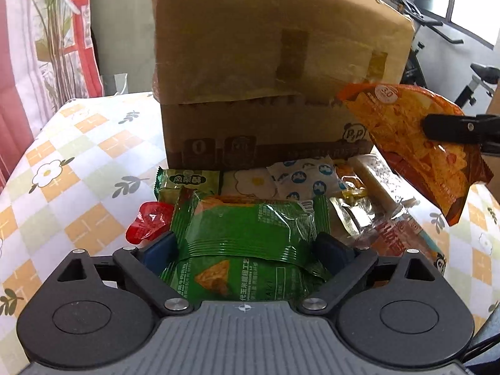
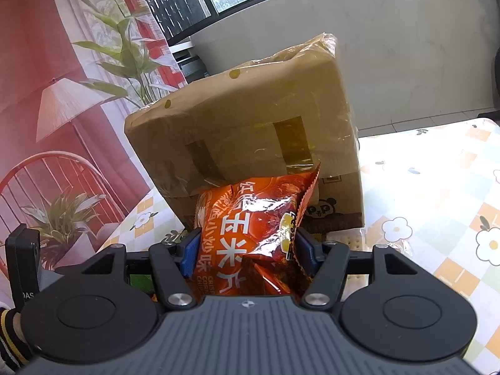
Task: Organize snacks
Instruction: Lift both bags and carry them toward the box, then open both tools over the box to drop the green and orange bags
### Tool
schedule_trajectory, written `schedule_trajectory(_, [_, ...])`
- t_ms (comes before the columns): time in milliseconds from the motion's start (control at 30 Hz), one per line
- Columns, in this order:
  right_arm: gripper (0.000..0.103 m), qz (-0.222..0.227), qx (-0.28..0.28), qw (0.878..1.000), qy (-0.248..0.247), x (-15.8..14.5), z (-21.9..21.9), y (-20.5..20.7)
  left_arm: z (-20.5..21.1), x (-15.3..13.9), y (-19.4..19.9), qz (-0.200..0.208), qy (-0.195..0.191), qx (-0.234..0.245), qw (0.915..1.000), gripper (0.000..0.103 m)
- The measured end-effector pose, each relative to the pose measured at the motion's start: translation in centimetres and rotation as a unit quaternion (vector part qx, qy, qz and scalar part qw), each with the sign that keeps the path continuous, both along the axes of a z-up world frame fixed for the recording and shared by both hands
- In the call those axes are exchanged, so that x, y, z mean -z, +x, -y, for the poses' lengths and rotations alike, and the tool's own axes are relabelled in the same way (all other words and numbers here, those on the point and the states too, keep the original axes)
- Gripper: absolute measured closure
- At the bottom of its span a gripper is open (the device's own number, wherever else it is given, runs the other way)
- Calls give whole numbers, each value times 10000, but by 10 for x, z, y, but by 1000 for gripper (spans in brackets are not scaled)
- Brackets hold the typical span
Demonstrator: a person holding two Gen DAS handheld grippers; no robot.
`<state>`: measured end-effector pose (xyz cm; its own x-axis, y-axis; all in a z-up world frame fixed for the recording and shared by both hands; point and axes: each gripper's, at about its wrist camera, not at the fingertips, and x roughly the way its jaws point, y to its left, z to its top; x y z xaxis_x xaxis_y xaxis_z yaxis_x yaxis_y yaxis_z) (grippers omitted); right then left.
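The left gripper has a grey ribbed top with a small cross mark in the middle. On each side sits a big black round part with a ring shape on it. Thin black arms join with shiny silver screws. Its fingers have dark blue pads.

The right gripper looks the same: grey ribs, black round parts, silver screws. Its pads are brighter blue. Near the left edge, a striped sleeve shows, black, white and yellow.
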<state>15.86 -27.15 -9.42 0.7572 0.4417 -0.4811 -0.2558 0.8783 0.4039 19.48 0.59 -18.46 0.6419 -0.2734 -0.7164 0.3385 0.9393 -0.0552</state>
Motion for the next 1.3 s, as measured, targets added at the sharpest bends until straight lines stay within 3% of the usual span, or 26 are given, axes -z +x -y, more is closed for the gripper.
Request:
schedule_trajectory(133, [40, 10, -6, 10000, 12, -1, -2, 0, 1, -10, -6, 67, -33, 125, 9999, 22])
schedule_trajectory(367, [40, 256, -77, 9996, 66, -17, -2, -6, -16, -49, -27, 479, -372, 9, 9982, 24])
schedule_trajectory(667, [40, 941, -149, 9950, 297, -68, 0, -12, -32, -151, -40, 1764, -722, -128, 9816, 23])
schedule_trajectory(867, [40, 1488, -53, 9888, -59, -112, 3, 18, -5, -201, -4, 2383, -565, -14, 9696, 23])
schedule_trajectory(1067, [40, 1833, 216, 9788, -887, -131, -7, 81, 32, -211, 56, 2490, -281, -127, 9680, 22])
schedule_trajectory(1200, [40, 1648, 232, 9740, -1536, -119, -21, 126, 48, -207, 89, 2322, -258, -220, 9721, 22])
schedule_trajectory(1300, [40, 1317, 298, 9802, -1449, -108, -25, 151, 56, -200, 111, 2208, -216, -195, 9749, 21])
